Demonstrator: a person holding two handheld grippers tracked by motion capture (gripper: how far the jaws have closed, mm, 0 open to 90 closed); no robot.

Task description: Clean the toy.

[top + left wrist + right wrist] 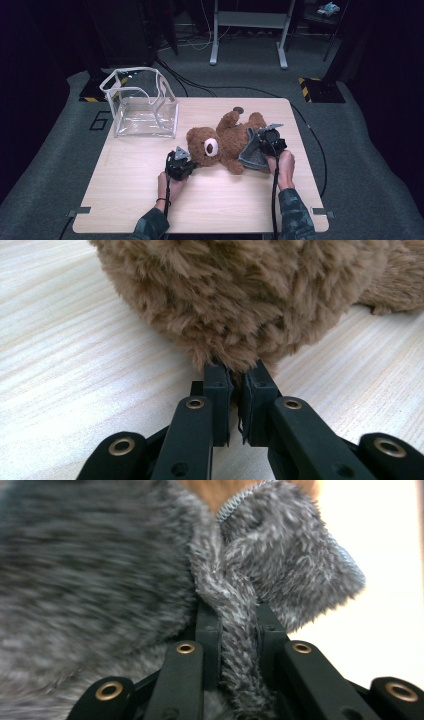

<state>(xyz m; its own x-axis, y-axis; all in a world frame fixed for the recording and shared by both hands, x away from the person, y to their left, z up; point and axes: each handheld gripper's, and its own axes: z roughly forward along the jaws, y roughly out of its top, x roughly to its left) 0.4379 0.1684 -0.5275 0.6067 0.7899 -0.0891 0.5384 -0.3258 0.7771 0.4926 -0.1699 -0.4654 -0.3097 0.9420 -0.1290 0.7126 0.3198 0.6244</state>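
Both forearms enter from the near edge, sleeves at the wrists. The left hand (pixel 163 184) grips the left tool (pixel 235 371), jaws pinched together on a tuft of brown fur. The right hand (pixel 285 167) holds the right tool (pixel 239 611), jaws clamped on a fold of grey fabric.

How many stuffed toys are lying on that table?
1: a brown teddy bear lies mid-table, with the left gripper at its head and grey fleece over its lower body. No other toy shows.
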